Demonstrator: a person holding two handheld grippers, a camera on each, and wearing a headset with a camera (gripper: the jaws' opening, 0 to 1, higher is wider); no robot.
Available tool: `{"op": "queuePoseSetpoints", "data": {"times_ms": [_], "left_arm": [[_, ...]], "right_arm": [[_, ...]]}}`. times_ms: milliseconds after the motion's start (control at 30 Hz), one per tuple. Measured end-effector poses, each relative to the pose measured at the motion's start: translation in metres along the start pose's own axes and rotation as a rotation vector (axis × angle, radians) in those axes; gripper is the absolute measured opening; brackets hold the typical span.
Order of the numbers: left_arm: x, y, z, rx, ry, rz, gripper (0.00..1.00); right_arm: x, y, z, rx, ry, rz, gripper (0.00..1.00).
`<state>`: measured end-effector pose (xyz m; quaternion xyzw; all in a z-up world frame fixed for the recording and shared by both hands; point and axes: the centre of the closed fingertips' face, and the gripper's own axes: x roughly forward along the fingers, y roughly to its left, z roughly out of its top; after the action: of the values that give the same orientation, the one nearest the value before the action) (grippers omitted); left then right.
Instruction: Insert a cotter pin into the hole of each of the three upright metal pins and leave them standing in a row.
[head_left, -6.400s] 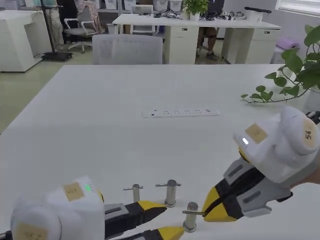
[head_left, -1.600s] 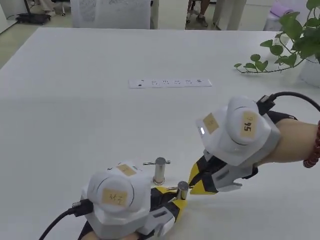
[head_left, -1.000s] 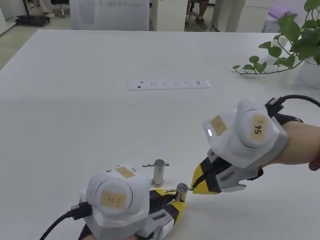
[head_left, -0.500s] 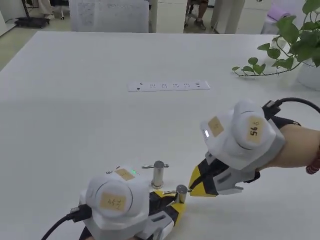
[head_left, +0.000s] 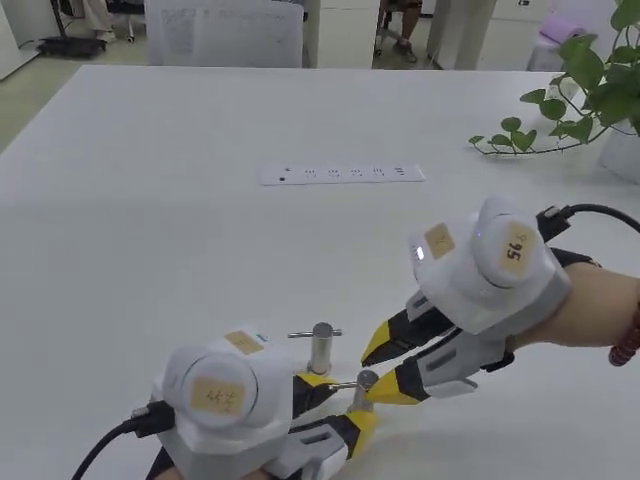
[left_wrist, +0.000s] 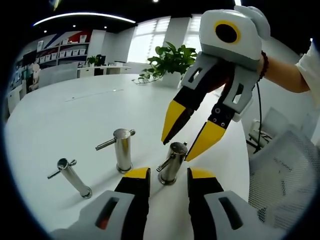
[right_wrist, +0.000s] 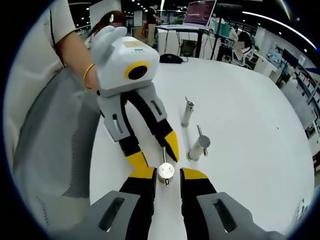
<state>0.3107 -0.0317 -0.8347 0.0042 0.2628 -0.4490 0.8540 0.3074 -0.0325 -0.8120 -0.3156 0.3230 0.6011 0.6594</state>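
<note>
Three upright metal pins stand in a row, each with a cotter pin through its head. The nearest pin (head_left: 365, 383) (left_wrist: 172, 162) (right_wrist: 166, 172) stands between the tips of both grippers. My left gripper (head_left: 335, 400) (left_wrist: 167, 175) is open, its yellow tips on either side of that pin's base. Facing it from the right, my right gripper (head_left: 380, 370) (right_wrist: 167, 175) is open around the pin's head. The middle pin (head_left: 321, 345) (left_wrist: 122, 150) and the far pin (left_wrist: 72, 177) (right_wrist: 187, 112) stand free.
A white power strip (head_left: 342, 174) lies flat at mid-table. A potted plant (head_left: 580, 90) trails leaves over the far right corner. Beyond the far edge stands a mesh chair back (head_left: 225, 35). Cables run from both grippers towards me.
My right gripper's jaws, closed at the nearest pin's cotter pin half a second ago, have spread apart. The left gripper and the pins stay in place.
</note>
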Motion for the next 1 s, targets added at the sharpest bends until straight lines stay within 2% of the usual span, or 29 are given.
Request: {"op": "queuePoseSetpoints", "data": {"times_ms": [300, 667, 1000], "left_arm": [[-0.013, 0.001, -0.003, 0.014, 0.019, 0.008, 0.33], [-0.026, -0.003, 0.002, 0.022, 0.012, 0.009, 0.37], [-0.04, -0.007, 0.005, 0.025, 0.005, 0.011, 0.38]], "right_arm": [[0.009, 0.002, 0.001, 0.029, -0.024, 0.003, 0.19], [0.017, 0.0, -0.004, 0.031, -0.018, -0.006, 0.16], [0.017, 0.0, -0.003, 0.036, -0.042, -0.008, 0.14]]}}
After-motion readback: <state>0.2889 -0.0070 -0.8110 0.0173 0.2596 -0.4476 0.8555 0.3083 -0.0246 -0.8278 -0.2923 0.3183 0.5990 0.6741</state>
